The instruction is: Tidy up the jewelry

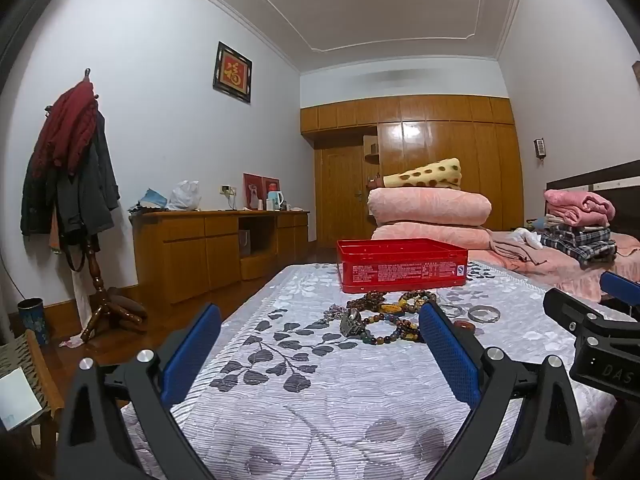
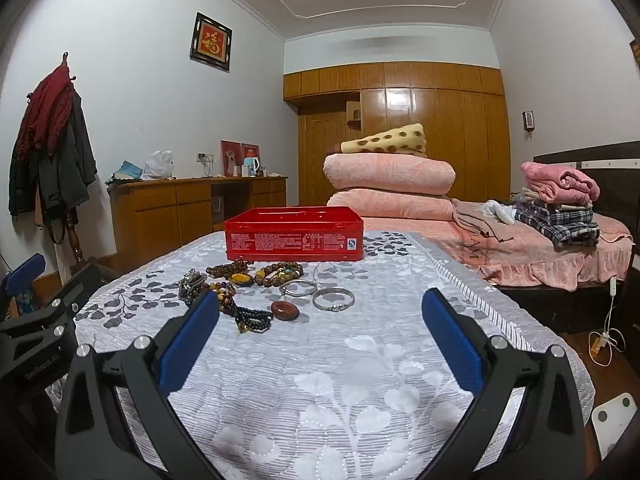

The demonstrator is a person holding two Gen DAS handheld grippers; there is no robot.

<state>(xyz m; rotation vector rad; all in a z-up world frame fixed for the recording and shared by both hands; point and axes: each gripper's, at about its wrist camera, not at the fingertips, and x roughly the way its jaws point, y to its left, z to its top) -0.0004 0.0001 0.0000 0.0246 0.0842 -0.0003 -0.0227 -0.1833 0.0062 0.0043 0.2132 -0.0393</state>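
A red tin box [image 2: 294, 240] stands open-topped at the far end of the table [image 2: 360, 360], which is covered by a grey leaf-pattern cloth. In front of it lies a heap of jewelry: brown bead bracelets [image 2: 276, 274], a dark bead strand [image 2: 250, 318], a reddish oval stone [image 2: 285, 309] and two silver bangles [image 2: 333, 299]. My right gripper [image 2: 320, 334] is open above the cloth, short of the pile. The left gripper [image 1: 320, 344] is open too, low over the cloth, with the bead pile [image 1: 384, 316] beyond its fingertips. Nothing sits between either pair of fingers.
A bed [image 2: 520, 252] with folded pink quilts [image 2: 388, 184] and stacked clothes borders the table's far right. A wooden sideboard [image 1: 220, 248] and a coat stand [image 1: 80, 200] line the left wall. A white cable [image 2: 608, 332] lies on the floor at right.
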